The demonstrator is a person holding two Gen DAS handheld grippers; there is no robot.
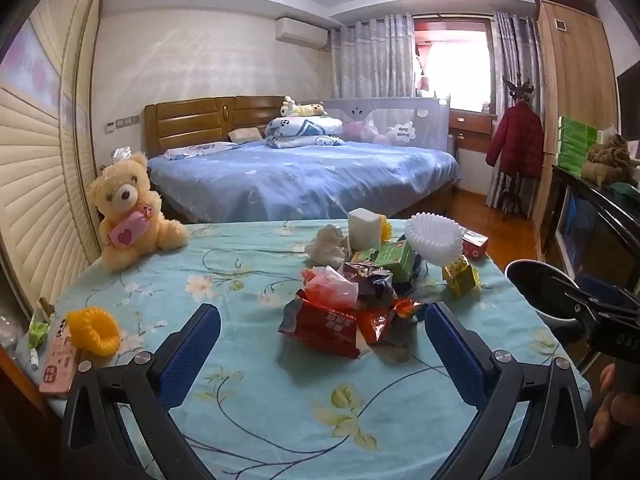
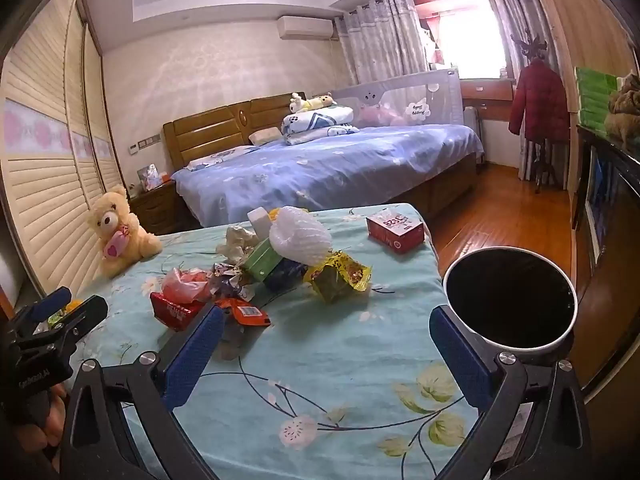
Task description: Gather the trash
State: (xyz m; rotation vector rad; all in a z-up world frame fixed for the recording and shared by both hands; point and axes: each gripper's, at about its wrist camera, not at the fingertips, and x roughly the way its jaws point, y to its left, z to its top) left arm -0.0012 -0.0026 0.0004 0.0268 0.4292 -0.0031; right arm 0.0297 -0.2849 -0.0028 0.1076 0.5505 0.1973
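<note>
A pile of trash lies mid-table on the floral cloth: a red wrapper (image 1: pixel 324 326) (image 2: pixel 176 310), an orange packet (image 2: pixel 248 314), a pink plastic bag (image 1: pixel 334 286), a green carton (image 1: pixel 390 258) (image 2: pixel 262 258), a yellow-green packet (image 1: pixel 460 276) (image 2: pixel 336 276), crumpled tissue (image 1: pixel 326 244) and white foam netting (image 1: pixel 434 240) (image 2: pixel 298 236). My left gripper (image 1: pixel 322 344) is open, just short of the red wrapper. My right gripper (image 2: pixel 326 350) is open and empty over the cloth. A black bin with a white rim (image 2: pixel 510 306) stands at the table's right edge.
A teddy bear (image 1: pixel 128 212) sits at the far left. A yellow ring (image 1: pixel 94 330) and a pink phone (image 1: pixel 56 360) lie near the left edge. A red box (image 2: pixel 394 228) sits at the far right corner. A bed (image 1: pixel 300 176) lies beyond the table.
</note>
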